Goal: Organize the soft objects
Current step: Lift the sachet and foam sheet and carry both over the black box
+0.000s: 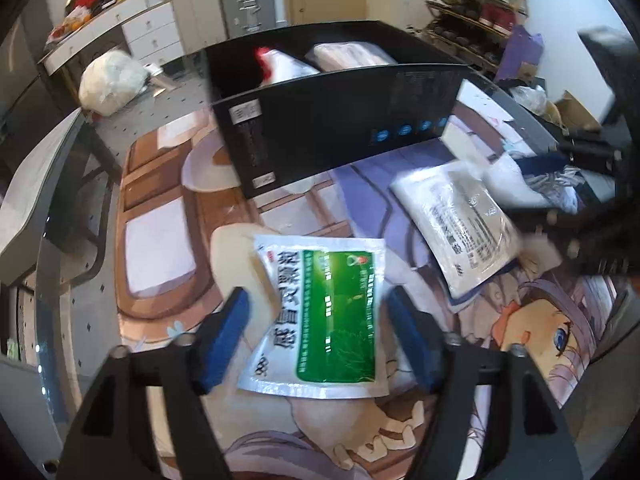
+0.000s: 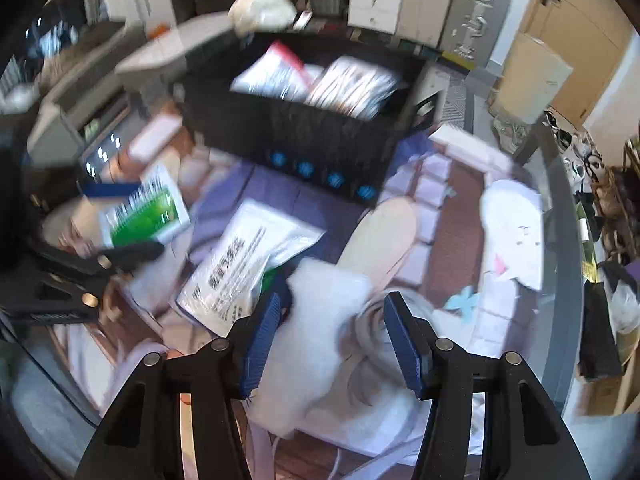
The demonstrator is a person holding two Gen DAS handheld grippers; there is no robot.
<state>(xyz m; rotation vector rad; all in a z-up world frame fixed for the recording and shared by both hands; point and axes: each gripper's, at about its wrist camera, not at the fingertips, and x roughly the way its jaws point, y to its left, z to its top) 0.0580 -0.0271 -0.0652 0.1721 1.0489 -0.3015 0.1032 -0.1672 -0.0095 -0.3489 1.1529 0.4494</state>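
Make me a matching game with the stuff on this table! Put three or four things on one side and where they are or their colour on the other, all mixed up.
Things:
1. green sachet
2. black box
3. white fluffy pad
4. clear packet with black print

Clues:
A. holds packets inside
B. between the right gripper's open fingers
C. lying on the mat beside the green sachet
D. between the left gripper's open fingers

Pairs: 1-D, 2-A, 3-B, 4-C
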